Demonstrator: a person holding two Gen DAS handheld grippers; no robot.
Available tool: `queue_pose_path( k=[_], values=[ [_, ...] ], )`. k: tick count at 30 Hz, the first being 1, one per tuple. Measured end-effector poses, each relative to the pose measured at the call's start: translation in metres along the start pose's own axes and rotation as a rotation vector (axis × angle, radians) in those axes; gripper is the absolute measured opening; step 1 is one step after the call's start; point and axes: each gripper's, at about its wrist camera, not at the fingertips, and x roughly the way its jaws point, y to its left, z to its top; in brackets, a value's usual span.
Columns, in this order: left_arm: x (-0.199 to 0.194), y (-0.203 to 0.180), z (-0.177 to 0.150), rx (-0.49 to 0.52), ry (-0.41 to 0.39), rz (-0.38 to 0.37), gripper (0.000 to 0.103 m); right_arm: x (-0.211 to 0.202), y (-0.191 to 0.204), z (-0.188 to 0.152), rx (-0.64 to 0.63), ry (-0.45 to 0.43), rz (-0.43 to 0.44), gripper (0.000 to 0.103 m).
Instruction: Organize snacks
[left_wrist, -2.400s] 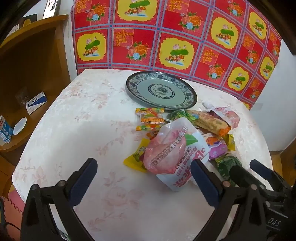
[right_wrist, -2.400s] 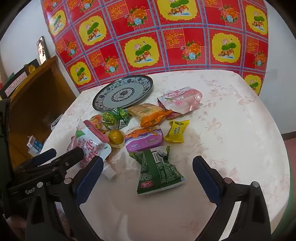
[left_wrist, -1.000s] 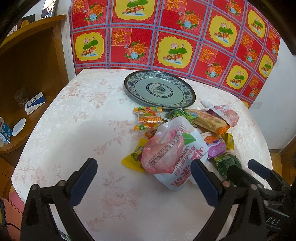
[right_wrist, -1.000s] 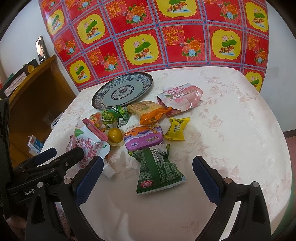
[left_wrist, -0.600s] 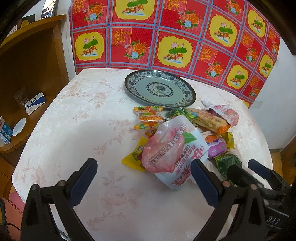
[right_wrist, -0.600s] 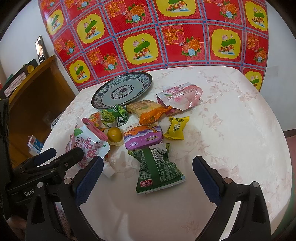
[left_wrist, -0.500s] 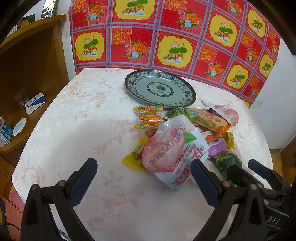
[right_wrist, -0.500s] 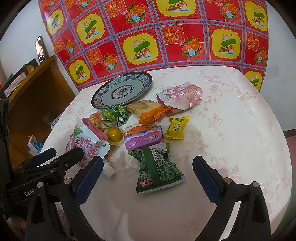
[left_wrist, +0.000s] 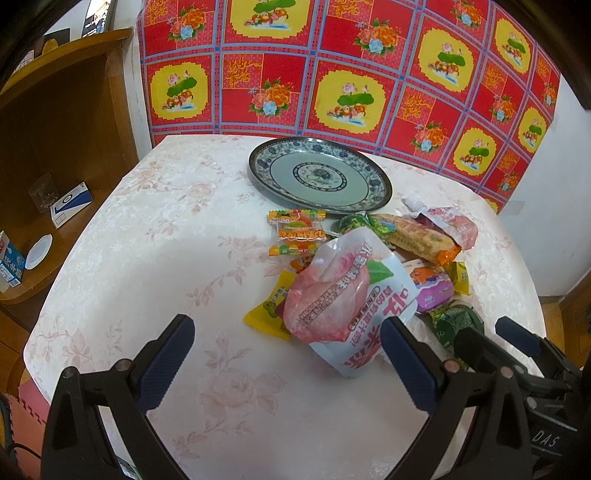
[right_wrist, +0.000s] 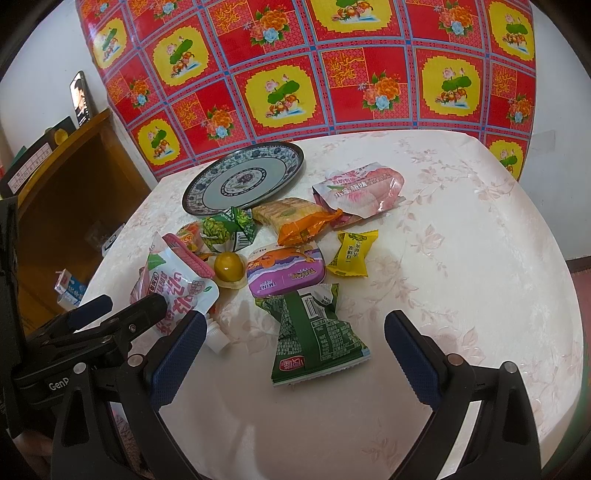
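Both hand-held grippers' jaws wide, snack pile (right_wrist: 280, 258) just ahead.

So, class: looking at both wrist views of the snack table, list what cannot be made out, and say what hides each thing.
- Yellow packet, left wrist view: mostly covered by the big pink pouch.
- Green packet, left wrist view: partly hidden behind the right gripper.
- Pouch's cap, right wrist view: partly behind the right gripper's fingers.
- Shelf items, left wrist view: too small to identify.
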Motion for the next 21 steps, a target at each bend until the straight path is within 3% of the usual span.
queue_pose_path(
  k=[21],
  values=[
    [-0.0016, 0.0078, -0.0066, -0.01, -0.005, -0.019, 0.103, -0.0037, 0.0014, 0.0018, -0.014, -0.002, 0.028, 0.099]
  ],
)
